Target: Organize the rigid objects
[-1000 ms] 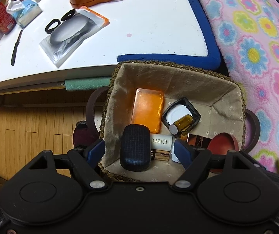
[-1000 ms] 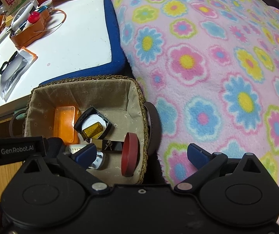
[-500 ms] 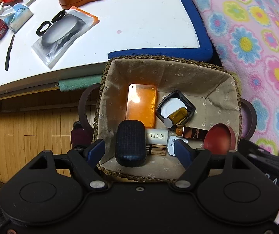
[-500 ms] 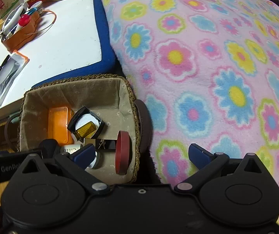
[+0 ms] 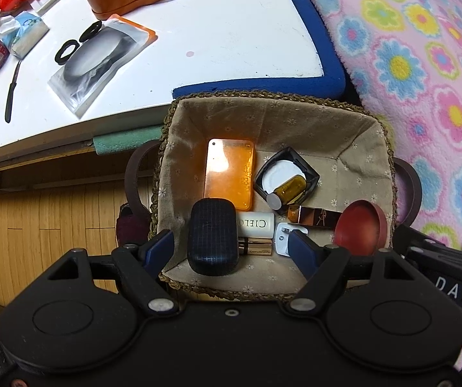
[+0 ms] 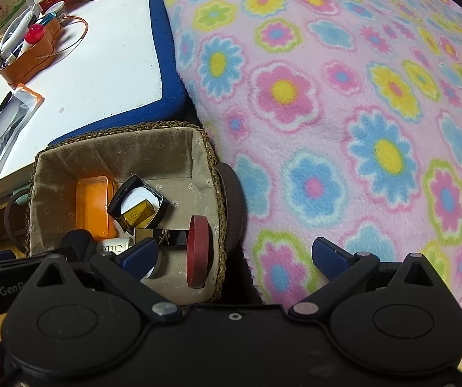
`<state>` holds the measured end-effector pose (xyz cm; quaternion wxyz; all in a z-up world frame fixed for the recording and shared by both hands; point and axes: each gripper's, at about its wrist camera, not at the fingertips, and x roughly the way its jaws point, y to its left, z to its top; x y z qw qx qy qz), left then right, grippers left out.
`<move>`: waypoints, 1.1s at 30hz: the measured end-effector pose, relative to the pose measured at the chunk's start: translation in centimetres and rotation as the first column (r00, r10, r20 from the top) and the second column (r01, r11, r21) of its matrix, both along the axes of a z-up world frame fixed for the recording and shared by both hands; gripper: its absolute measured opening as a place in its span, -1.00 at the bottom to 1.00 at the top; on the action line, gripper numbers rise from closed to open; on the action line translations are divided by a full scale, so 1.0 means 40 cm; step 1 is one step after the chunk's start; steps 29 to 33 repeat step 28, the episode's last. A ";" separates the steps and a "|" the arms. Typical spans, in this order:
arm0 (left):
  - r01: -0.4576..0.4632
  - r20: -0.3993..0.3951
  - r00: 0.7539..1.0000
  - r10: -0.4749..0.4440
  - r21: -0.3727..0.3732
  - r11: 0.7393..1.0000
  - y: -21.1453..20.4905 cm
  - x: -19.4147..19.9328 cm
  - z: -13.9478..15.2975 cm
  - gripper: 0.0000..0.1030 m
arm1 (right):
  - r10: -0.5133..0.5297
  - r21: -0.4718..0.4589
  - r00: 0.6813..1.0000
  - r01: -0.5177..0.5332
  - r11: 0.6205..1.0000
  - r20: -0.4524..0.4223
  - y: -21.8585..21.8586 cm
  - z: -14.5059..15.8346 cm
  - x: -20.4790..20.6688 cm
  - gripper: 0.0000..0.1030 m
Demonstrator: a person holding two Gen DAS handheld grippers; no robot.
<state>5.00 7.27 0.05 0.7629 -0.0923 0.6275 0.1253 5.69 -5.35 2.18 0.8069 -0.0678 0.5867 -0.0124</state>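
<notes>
From the left wrist view: looking down into a woven, cloth-lined basket (image 5: 272,122) parked between a white table with blue padded edging (image 5: 231,32) at the far side and a pink flowered fleece blanket (image 5: 424,64) on the right. Already gathered inside: a translucent orange rectangular case (image 5: 229,174), a black square compact with white disc (image 5: 285,174) with a small amber bottle (image 5: 287,191) lying on it, a white tube lettered CIELO (image 5: 256,224), a dark navy oval hard case (image 5: 213,235) at the near left, a red round lid (image 5: 359,227) leaning at the near right. Left gripper (image 5: 231,245) spread wide, released, grasping nothing, hanging over the near part of the basket. From the right wrist view: same basket (image 6: 118,148) at the left, right gripper (image 6: 234,254) likewise parted and empty, straddling basket rim and blanket. Judged mostly done; clutter remaining on the far table may or may not belong to the job.
</notes>
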 end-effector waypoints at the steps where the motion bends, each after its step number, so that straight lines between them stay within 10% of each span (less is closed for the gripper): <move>1: 0.001 0.000 1.000 -0.001 -0.001 1.000 0.000 0.000 0.000 0.42 | -0.001 0.000 1.000 0.001 1.000 -0.002 0.000 -0.001 0.000 1.00; 33: 0.014 -0.004 1.000 -0.014 0.012 1.000 -0.006 -0.002 0.000 0.41 | -0.005 0.000 1.000 0.005 1.000 -0.012 -0.001 -0.010 0.001 1.00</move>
